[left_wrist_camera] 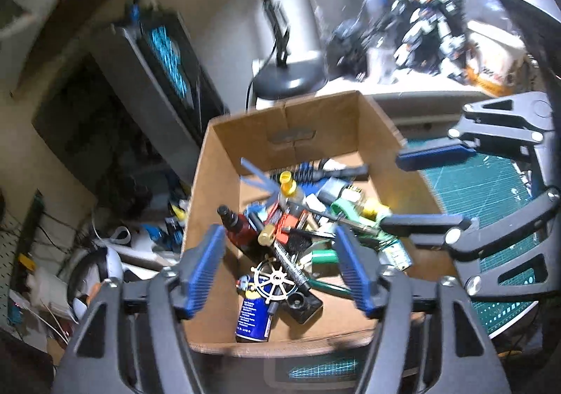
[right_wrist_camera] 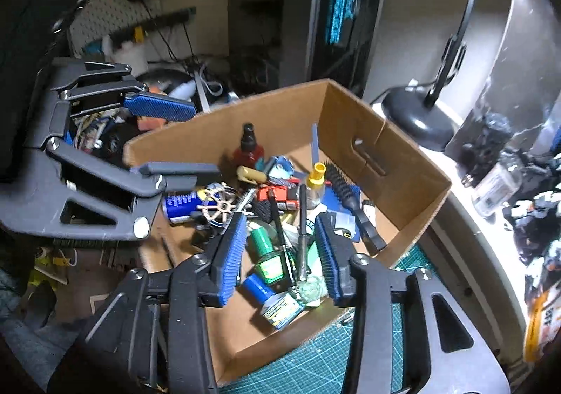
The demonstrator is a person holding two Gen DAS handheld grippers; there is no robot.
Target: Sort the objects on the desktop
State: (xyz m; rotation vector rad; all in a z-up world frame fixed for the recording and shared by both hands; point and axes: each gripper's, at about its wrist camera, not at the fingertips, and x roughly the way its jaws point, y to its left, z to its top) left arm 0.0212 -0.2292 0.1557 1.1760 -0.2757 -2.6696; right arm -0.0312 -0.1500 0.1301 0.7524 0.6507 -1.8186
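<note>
green cutting mat [right_wrist_camera: 308, 352] covers the desk, with a pale wall, a black lamp base [left_wrist_camera: 289, 76] and model figures [left_wrist_camera: 426, 19] behind. item: cardboard box [left_wrist_camera: 224, 162], top open, standing on the mat; its near rim lies under both grippers, its far wall carries a handle slot and stands close to the lamp base. contents, heaped toward the middle and far side: blue spray can [left_wrist_camera: 254, 318], brass ship's-wheel ornament [left_wrist_camera: 275, 283], red bottle with black cap [left_wrist_camera: 238, 227], yellow-capped bottle [right_wrist_camera: 315, 183], black hairbrush [right_wrist_camera: 345, 190], green-labelled bottle [right_wrist_camera: 270, 253]. bare cardboard floor shows along the near wall and both near corners. item: left gripper [left_wrist_camera: 280, 266], above the near rim, blue pads spread, nothing between them. item: right gripper [right_wrist_camera: 280, 253], over the box beside it, pads parted, nothing pinched. both hang clear of the heap, well apart from each other.
</note>
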